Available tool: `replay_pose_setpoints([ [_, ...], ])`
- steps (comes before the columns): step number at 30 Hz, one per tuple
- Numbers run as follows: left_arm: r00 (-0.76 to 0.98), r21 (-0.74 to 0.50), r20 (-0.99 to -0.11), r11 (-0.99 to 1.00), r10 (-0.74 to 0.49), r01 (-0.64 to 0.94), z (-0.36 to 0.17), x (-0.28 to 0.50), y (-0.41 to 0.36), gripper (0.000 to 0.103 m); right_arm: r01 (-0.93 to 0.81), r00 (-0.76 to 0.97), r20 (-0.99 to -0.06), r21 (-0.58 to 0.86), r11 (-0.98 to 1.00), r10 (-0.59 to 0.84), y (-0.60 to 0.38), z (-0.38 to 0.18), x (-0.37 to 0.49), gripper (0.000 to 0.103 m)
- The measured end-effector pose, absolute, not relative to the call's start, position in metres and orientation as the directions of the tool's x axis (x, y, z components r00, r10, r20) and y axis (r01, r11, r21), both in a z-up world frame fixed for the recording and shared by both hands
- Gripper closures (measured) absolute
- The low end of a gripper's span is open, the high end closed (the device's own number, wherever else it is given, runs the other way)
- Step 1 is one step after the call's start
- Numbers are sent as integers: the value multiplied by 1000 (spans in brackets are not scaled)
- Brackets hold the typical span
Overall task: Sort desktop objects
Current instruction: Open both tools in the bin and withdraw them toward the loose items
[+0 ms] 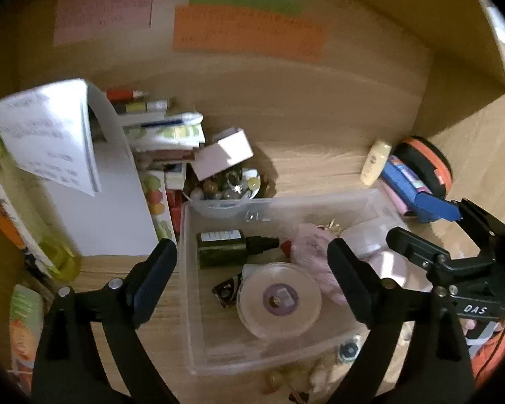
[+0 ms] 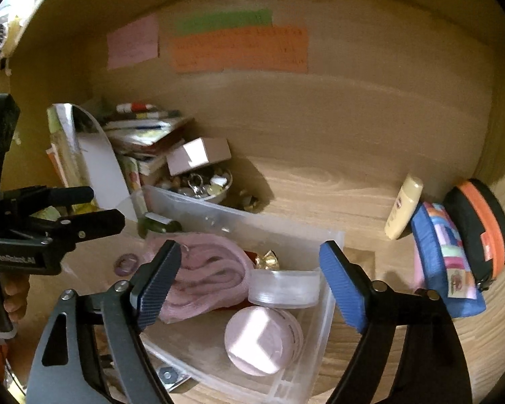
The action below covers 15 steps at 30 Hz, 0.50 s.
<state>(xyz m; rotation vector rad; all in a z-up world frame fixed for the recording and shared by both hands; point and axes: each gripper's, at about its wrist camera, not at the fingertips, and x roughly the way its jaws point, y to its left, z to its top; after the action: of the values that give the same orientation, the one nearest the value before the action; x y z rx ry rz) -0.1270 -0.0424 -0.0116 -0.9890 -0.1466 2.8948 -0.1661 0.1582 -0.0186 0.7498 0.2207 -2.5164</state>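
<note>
A clear plastic bin (image 1: 198, 353) sits on the wooden desk, also in the right wrist view (image 2: 323, 313). It holds a dark green dropper bottle (image 1: 222, 247), a round clear tape case (image 1: 279, 298), a pink cloth (image 2: 202, 276), a pink round case (image 2: 262, 338) and a clear lid (image 2: 284, 288). My left gripper (image 1: 252, 269) is open and empty above the bin. My right gripper (image 2: 249, 276) is open and empty above the bin's other side. It also shows in the left wrist view (image 1: 417, 252).
A bowl of beads (image 1: 225, 185) and a small white box (image 1: 224, 153) stand behind the bin, beside stacked books and pens (image 1: 161, 134). A cream tube (image 2: 404, 207), a blue pouch (image 2: 444, 256) and an orange-black case (image 2: 478, 229) lie at the right. Sticky notes (image 1: 249, 30) hang on the back wall.
</note>
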Motion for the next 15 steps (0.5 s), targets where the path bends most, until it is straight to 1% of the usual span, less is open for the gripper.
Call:
replay_pose_setpoints([
  [6, -804, -84, -584, -993, 114, -79, -5, -94, -33, 8, 524, -743, -511, -40, -851, -433, 163, -5, -141, 19],
  [11, -795, -50, -597, -994, 108, -97, -15, -68, -25, 8, 542, -740, -504, -53, -839, -446, 166, -4, -118, 18],
  [15, -772, -53, -627, -994, 108, -95, -28, -54, -25, 7, 555, -728, -515, -53, -830, -454, 170, -11, -101, 18],
])
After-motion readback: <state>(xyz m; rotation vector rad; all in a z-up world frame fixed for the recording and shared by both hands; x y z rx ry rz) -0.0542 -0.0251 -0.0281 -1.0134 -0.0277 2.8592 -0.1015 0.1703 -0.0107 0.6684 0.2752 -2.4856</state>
